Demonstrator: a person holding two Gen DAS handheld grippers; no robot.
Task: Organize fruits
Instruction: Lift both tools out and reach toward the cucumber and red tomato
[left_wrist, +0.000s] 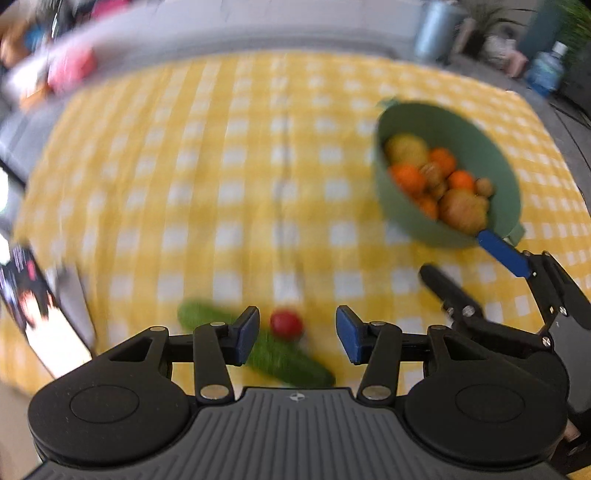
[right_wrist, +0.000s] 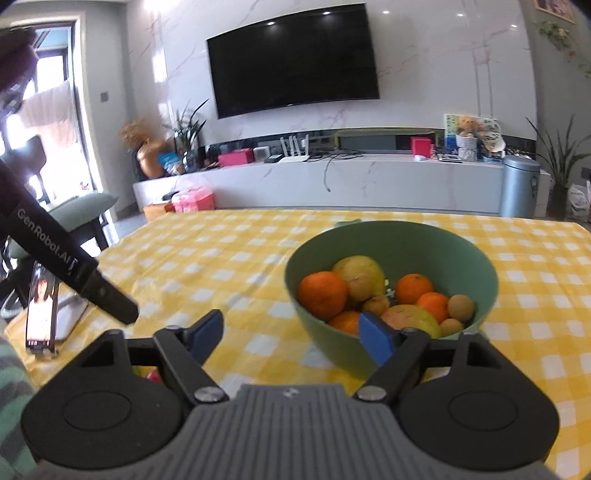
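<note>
A wide table under a yellow and white checked cloth (right_wrist: 229, 254) fills the middle of the room, with a dark television (right_wrist: 293, 61) on the marble wall behind it and a long low cabinet (right_wrist: 332, 181) below that. On the cloth sits a green bowl (right_wrist: 476, 258), the biggest thing on the table, holding oranges (right_wrist: 323, 293), a couple of yellowish fruits (right_wrist: 360, 271) and some small brown round ones (right_wrist: 461, 307).

The right gripper (right_wrist: 291, 334) is held close in front of the bowl; its jaws are spread wide with nothing between them, one blue pad (right_wrist: 375, 341) right up at the bowl's near wall, though whether it touches I cannot tell. From the other side, in the left wrist view, that same pad (left_wrist: 502, 253) reaches the bowl's rim (left_wrist: 406, 107).

The left gripper (left_wrist: 297, 334) points steeply down at the near edge of the table, jaws apart and empty. Under it on the cloth lies a green cucumber (left_wrist: 288, 360), slanting across below the pads, and just beside it, seen in the gap between the pads, a small red tomato (left_wrist: 286, 324). Both are well apart from the bowl. That view is blurred.

Off at the left edge of the table a phone (right_wrist: 41, 310) stands propped upright with its screen lit
</note>
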